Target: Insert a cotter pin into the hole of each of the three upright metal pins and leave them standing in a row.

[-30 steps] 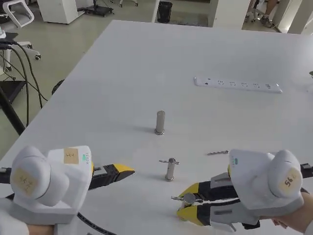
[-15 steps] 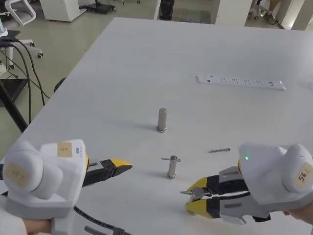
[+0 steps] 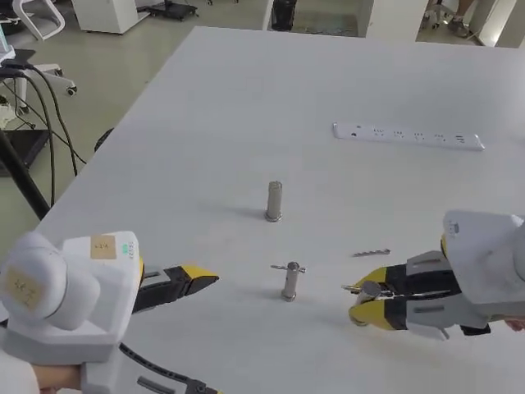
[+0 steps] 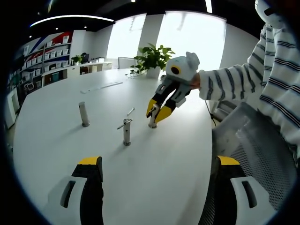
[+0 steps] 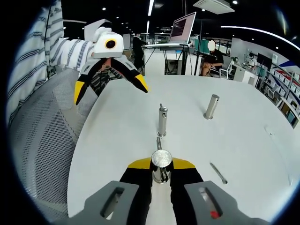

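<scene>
My right gripper (image 3: 369,297) is shut on a short metal pin (image 3: 371,289) at the near right, held upright close to the table; a thin cotter end sticks out of it. From above, the pin's round head (image 5: 161,159) sits between the yellow jaws of the right gripper (image 5: 160,169). A second upright pin (image 3: 289,281) with a cotter through it stands at the centre. A bare third pin (image 3: 273,201) stands farther back. A loose cotter pin (image 3: 369,253) lies on the table. My left gripper (image 3: 193,281) hovers open at the near left, holding nothing.
A white power strip (image 3: 408,136) lies at the far right of the white table (image 3: 213,123). Chairs and cables stand on the floor to the left. The left gripper view has the right gripper (image 4: 157,110) and a striped sleeve (image 4: 243,84).
My right gripper has carried its pin to the right, away from the centre pin. The left gripper has stayed roughly in place. The head camera has shifted slightly.
</scene>
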